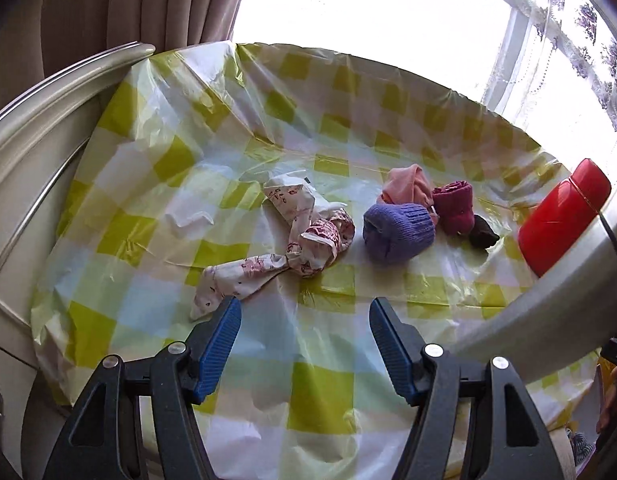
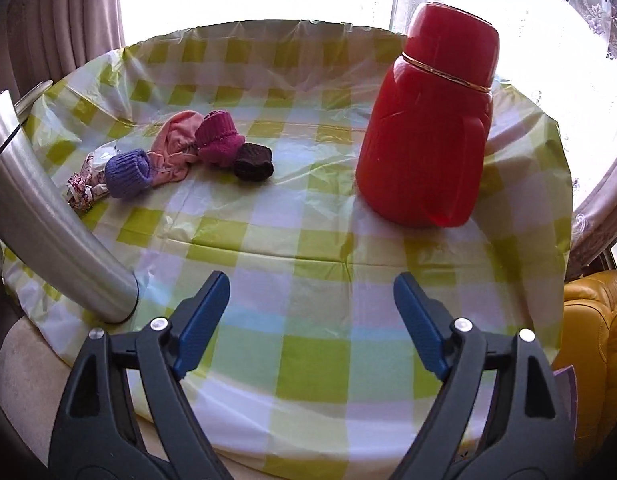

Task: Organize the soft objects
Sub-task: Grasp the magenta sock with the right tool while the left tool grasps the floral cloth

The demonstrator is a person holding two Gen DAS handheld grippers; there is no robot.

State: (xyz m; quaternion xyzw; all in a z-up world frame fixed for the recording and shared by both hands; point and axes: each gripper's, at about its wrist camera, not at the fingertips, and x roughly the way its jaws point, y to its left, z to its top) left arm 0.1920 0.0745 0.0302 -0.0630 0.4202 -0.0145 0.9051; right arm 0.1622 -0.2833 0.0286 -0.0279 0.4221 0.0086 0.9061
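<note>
**Soft bundles grouped on the checked counter, both claws empty**

On the round counter [image 2: 308,216], under a crinkled plastic cloth of green, white and pale blue checks, the soft things lie in a loose cluster. Seen from the right wrist they sit at about ten o'clock: a rolled purple knit sock [image 2: 128,174], a crumpled pink cloth [image 2: 176,148] touching it from behind, a rolled magenta knit sock [image 2: 220,138] leaning on the pink cloth, and a small dark brown knit roll [image 2: 253,166] just beside the magenta one. A twisted white cloth with a red print [image 1: 292,240] lies at nine o'clock of the purple sock, stretched out flat and unrolled.

A tall red plastic jug with a gold band [image 2: 428,120] stands upright at two o'clock in the right wrist view, well apart from the cluster. A curved silver metal tube [image 2: 56,220] crosses the left edge.

The left claw [image 1: 304,312] has its blue pads apart with nothing between them, its left finger near the printed cloth's end. The right claw [image 2: 310,288] is spread wide over bare cloth, holding nothing.
</note>
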